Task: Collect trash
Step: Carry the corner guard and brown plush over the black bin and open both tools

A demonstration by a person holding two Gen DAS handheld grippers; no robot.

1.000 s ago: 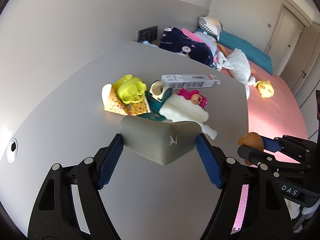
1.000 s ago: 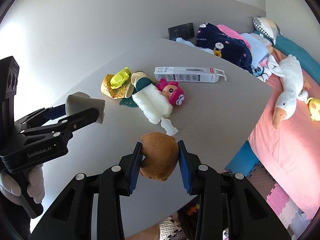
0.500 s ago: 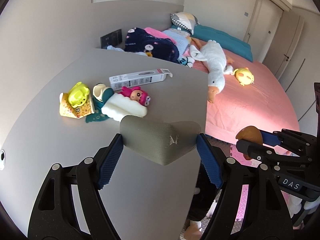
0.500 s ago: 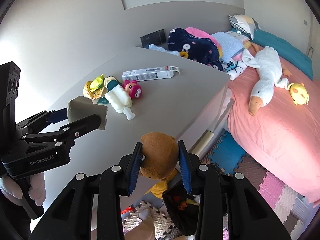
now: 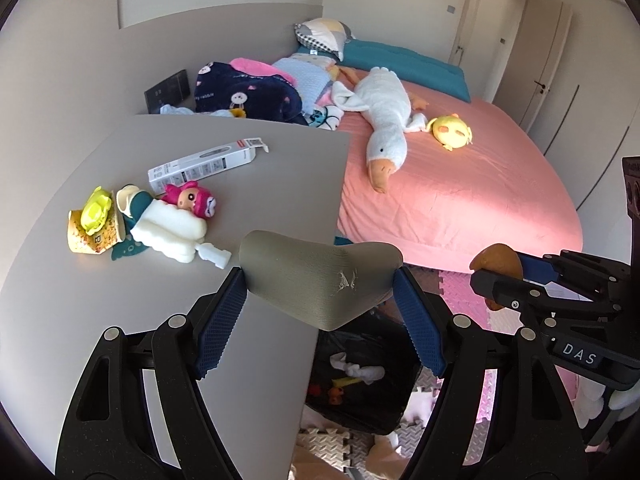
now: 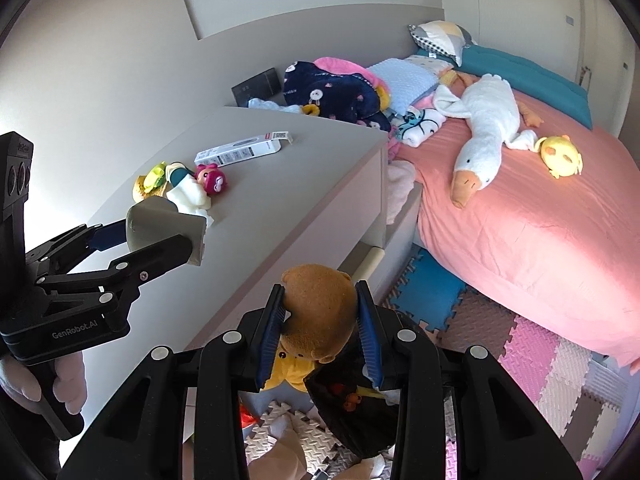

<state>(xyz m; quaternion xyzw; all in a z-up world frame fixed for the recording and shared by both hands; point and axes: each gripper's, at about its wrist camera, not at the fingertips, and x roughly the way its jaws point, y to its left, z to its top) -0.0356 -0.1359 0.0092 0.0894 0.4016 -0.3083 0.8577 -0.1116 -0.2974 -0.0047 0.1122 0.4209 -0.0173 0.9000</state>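
My left gripper (image 5: 320, 292) is shut on a grey-green curved foam piece (image 5: 316, 276), held above the grey table's front edge; it also shows in the right wrist view (image 6: 160, 224). My right gripper (image 6: 320, 320) is shut on a brown plush bear (image 6: 316, 308) with a yellow shirt, held off the table above a black trash bag (image 6: 352, 412) on the floor. The bag also shows in the left wrist view (image 5: 360, 380), with some trash inside. The bear's head shows at the right of the left wrist view (image 5: 496, 260).
On the grey table (image 5: 280, 176) lie a white long box (image 5: 202, 164), a pink-haired doll (image 5: 192, 200), a white foam piece (image 5: 170, 232) and a yellow toy on a wrapper (image 5: 94, 220). A pink bed (image 5: 460, 184) with a goose plush (image 5: 386, 116) stands right. Foam mats (image 6: 520, 344) cover the floor.
Both grippers have pulled back and to the right from the table with their loads. The bear now hangs over the black bag; the foam piece is at the table's edge.
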